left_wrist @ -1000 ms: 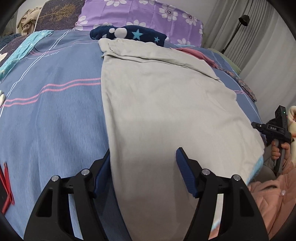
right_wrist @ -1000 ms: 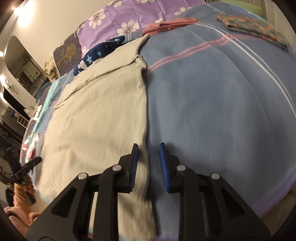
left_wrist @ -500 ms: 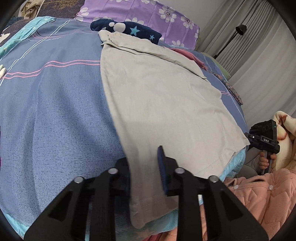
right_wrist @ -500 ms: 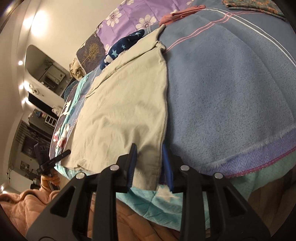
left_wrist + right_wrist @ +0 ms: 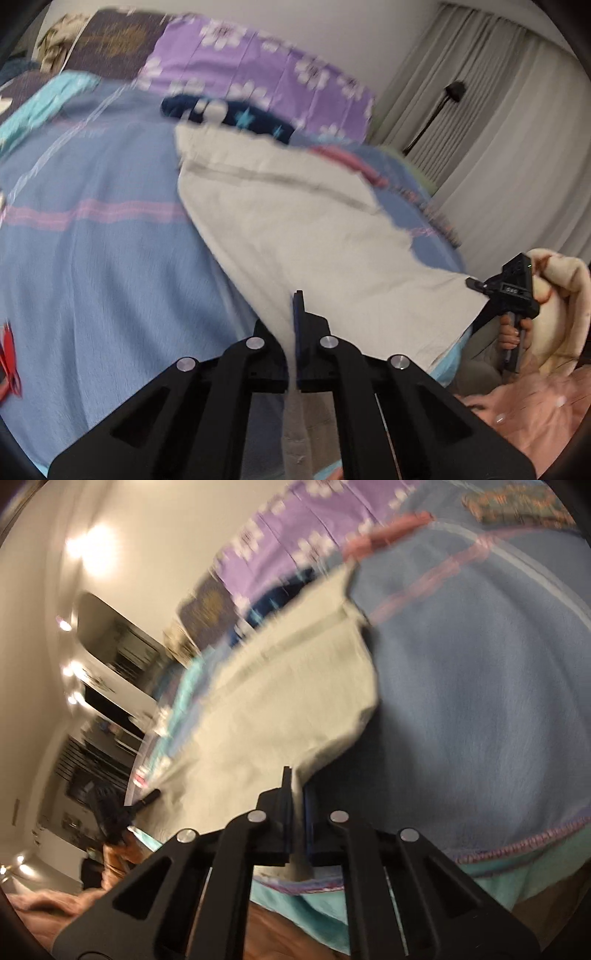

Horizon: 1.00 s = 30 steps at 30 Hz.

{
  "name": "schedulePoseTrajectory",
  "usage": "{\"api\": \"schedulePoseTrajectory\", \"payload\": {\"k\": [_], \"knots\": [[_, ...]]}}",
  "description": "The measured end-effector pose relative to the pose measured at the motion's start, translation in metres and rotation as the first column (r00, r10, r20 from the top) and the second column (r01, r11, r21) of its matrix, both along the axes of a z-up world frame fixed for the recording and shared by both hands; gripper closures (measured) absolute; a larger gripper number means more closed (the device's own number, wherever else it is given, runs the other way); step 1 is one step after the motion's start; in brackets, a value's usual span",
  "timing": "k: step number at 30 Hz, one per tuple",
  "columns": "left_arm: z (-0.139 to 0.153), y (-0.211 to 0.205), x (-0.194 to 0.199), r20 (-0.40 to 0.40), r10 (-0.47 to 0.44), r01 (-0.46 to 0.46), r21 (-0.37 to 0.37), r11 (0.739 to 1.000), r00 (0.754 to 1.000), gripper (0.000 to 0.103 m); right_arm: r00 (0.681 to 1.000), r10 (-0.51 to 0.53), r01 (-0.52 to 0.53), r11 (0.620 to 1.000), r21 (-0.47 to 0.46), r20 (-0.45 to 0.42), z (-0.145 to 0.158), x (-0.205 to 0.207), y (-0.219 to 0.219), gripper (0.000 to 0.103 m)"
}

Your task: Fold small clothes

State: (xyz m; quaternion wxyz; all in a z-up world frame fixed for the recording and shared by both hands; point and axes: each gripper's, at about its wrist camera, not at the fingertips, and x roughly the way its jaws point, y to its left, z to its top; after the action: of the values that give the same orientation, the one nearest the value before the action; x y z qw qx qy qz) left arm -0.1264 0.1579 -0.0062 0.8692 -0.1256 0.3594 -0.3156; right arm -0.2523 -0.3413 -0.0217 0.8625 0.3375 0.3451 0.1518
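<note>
I see the beige garment [image 5: 295, 229] lying lengthwise on the blue bedspread [image 5: 110, 266], its long axis running from my tongs toward the purple pillow [image 5: 258, 85]. My left gripper [image 5: 295, 317] and right gripper [image 5: 297, 794] have just closed, each clamping a near corner. Only the left view shows the curtains [image 5: 498, 129]; only the right shows the lit alcove [image 5: 110, 657].

Left wrist view: mounted just behind the left gripper [image 5: 293, 314], angled down across the bed [image 5: 92, 258] toward the curtains [image 5: 498, 129]; right wrist view: close behind the right gripper [image 5: 297, 790], facing the pillows [image 5: 280, 546]; shared: the beige garment [image 5: 295, 229], each other's gripper.
</note>
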Motion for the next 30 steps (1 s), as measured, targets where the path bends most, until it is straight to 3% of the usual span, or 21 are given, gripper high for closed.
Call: {"api": "schedulePoseTrajectory", "payload": {"k": [3,5,9,11,18,21,25,30], "knots": [[0.042,-0.003,-0.009,0.122,-0.005,0.008,-0.022,1.000,0.993,0.102,0.988,0.017,-0.019,1.000,0.009,0.152,0.045,-0.009,0.004,0.098],[0.069,-0.002,-0.022,0.198,0.001,0.005,-0.030,1.000,0.980,0.102,0.973,0.010,-0.003,0.999,-0.032,0.231,0.073,-0.021,0.008,0.098],[0.093,0.003,-0.052,0.272,0.007,0.003,-0.038,0.999,0.962,0.102,0.946,-0.012,0.061,0.988,-0.143,0.324,0.107,-0.059,0.011,0.098],[0.088,0.006,-0.057,0.253,0.024,-0.015,-0.039,0.999,0.967,0.101,0.949,-0.034,0.093,0.981,-0.173,0.314,0.105,-0.066,0.009,0.098],[0.054,-0.001,-0.026,0.093,0.044,-0.039,-0.050,0.998,0.995,0.101,0.986,-0.059,0.075,0.993,-0.094,0.158,0.061,-0.027,0.003,0.098],[0.057,-0.009,-0.019,0.097,0.036,-0.034,-0.016,0.999,0.995,0.101,0.984,-0.052,0.071,0.991,-0.109,0.168,0.064,-0.014,0.004,0.098],[0.066,-0.012,-0.004,0.095,0.046,-0.043,-0.031,0.999,0.994,0.101,0.983,-0.069,0.087,0.992,-0.096,0.173,0.073,0.013,-0.002,0.098],[0.079,-0.019,0.043,0.073,0.086,-0.082,-0.051,0.995,0.994,0.101,0.979,-0.109,0.124,0.989,-0.084,0.171,0.084,0.071,-0.017,0.098]]}}
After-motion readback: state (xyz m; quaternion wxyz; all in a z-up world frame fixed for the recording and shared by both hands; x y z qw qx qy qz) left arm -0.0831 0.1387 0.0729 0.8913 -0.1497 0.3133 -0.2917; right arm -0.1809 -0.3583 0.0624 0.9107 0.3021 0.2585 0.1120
